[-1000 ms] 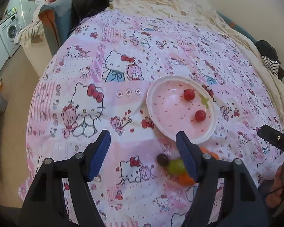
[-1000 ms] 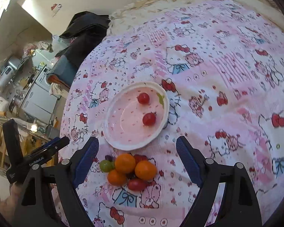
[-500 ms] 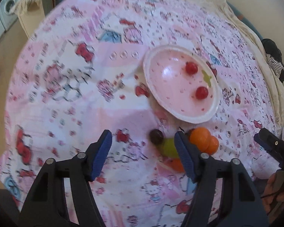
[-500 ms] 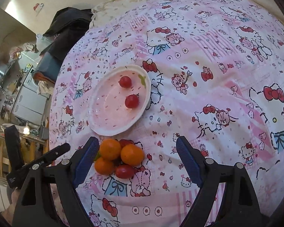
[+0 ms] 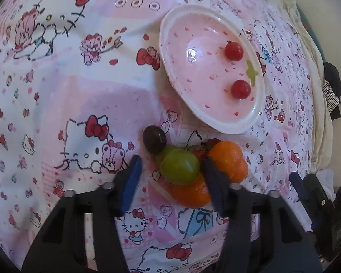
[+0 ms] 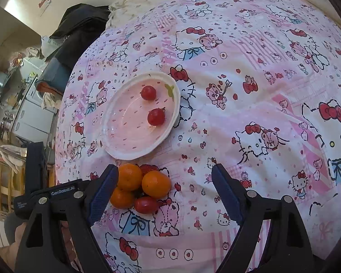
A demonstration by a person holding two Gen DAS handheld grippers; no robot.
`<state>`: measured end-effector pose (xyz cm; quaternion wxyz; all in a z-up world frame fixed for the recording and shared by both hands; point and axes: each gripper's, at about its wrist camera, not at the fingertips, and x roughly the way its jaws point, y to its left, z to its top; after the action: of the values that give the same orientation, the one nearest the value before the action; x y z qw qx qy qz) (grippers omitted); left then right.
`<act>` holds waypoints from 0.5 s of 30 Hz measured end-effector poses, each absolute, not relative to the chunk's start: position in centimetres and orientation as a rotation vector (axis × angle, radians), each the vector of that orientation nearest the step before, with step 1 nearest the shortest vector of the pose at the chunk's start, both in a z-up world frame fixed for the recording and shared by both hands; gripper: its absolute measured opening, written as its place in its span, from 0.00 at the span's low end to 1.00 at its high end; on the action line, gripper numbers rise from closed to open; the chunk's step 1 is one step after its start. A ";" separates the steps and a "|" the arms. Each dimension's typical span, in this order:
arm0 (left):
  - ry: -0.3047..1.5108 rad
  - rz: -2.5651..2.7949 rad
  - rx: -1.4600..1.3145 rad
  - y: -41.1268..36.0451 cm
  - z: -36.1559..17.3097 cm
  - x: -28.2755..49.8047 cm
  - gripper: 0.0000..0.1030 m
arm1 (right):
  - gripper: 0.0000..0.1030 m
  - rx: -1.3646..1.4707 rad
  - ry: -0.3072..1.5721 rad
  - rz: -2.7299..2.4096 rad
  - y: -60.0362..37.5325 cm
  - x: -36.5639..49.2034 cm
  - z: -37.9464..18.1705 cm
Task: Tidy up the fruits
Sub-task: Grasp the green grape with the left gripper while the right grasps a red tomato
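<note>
The left tongs (image 5: pixel 171 170) are closing around the smooth, oval green grape (image 5: pixel 179 166), pads not yet pressing it, likely to lift it from the pile. It sits atop dimpled round orange mandarins (image 5: pixel 229 159) beside a glossy dark purple grape (image 5: pixel 154 138) on the soft cartoon-printed pink bedsheet (image 5: pixel 79 91). The right tongs (image 6: pixel 164 190) hang open and empty beside the pile. Farther off, the shallow pink plastic plate (image 5: pixel 206 113) already holds two shiny red cherry tomatoes (image 5: pixel 233 51).
</note>
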<state>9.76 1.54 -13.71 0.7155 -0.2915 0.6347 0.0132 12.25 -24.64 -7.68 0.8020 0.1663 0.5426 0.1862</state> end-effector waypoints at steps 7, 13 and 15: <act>1.402 -0.004 -0.621 1.2 -13.3 10.1 0.27 | 0.84 0.357 1.167 0.403 -24.5 12.4 -7.7; 1.353 -0.008 -0.583 2.5 -11.1 9.0 0.26 | 0.84 0.356 1.178 0.409 -24.4 12.4 -7.9; 1.325 0.002 -0.519 2.9 -9.8 8.4 0.26 | 0.84 0.364 1.198 0.425 -24.2 12.2 -8.2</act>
<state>8.42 2.88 -9.85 0.7574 -0.2382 0.6080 0.0009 12.23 -24.25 -8.23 0.7893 0.1691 0.5562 0.1974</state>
